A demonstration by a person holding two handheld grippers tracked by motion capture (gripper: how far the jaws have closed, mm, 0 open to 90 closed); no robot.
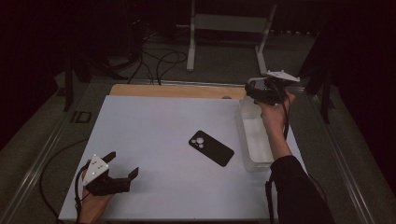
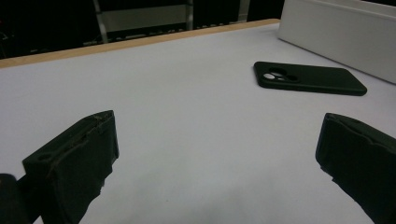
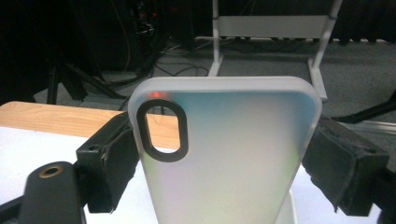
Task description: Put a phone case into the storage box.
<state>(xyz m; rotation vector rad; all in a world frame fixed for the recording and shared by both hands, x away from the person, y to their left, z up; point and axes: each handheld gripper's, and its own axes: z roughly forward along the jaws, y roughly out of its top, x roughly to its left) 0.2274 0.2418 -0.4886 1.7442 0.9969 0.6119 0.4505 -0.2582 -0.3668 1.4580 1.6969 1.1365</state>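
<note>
Plainly, the work in hand: a translucent phone case (image 3: 229,154) is pinched in the right gripper (image 3: 229,163) and held up above the far end of a clear plastic bin (image 1: 254,140) at the table's right side.
Right gripper: jaws closed on the case's two long edges, the case standing upright between them with its oval camera cut-out (image 3: 162,131) near the top.
Left gripper (image 1: 122,165): jaws wide apart, nothing between them, resting low at the near left of the white table (image 1: 154,121).
Black phone case (image 1: 211,148): flat on the table, back up, just left of the bin and well apart from the left gripper.
Handling, as I judge it: light, thin, somewhat flexible shell; smooth frosted faces likely slippery.
Best hold: the side rims, which are stiffer than the back; squeezing hard could bow it.
</note>
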